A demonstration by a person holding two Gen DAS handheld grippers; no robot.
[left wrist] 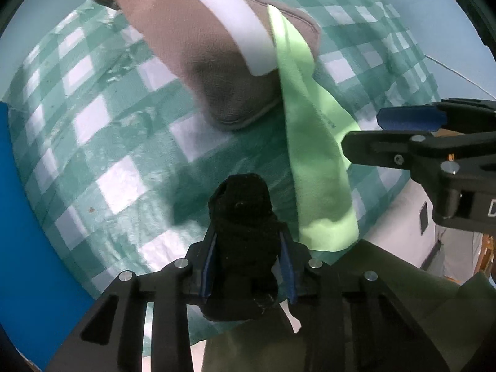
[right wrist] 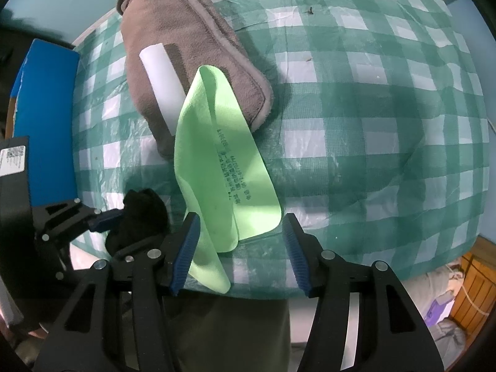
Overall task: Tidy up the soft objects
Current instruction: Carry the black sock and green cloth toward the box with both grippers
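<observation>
in the left wrist view, the left gripper has its two blue-padded fingers clenched on a black sock, which bunches up between them at the near edge of the checked tablecloth. beyond it, toward the middle of the cloth, lies a brown fleece pouch with a white strip across it. a light green cloth leans against the pouch's right side and runs down to the near edge, just beside the sock. the right gripper reaches in from the right edge of the view, near the green cloth. in the right wrist view, the right gripper is released, its blue pads standing apart, the left pad touching the green cloth near the cloth's lower corner while the other pad is clear of it. the sock sits left of that, pinched by the left gripper, and the pouch lies farther back on the tablecloth. a blue board stands along the cloth's left edge.
</observation>
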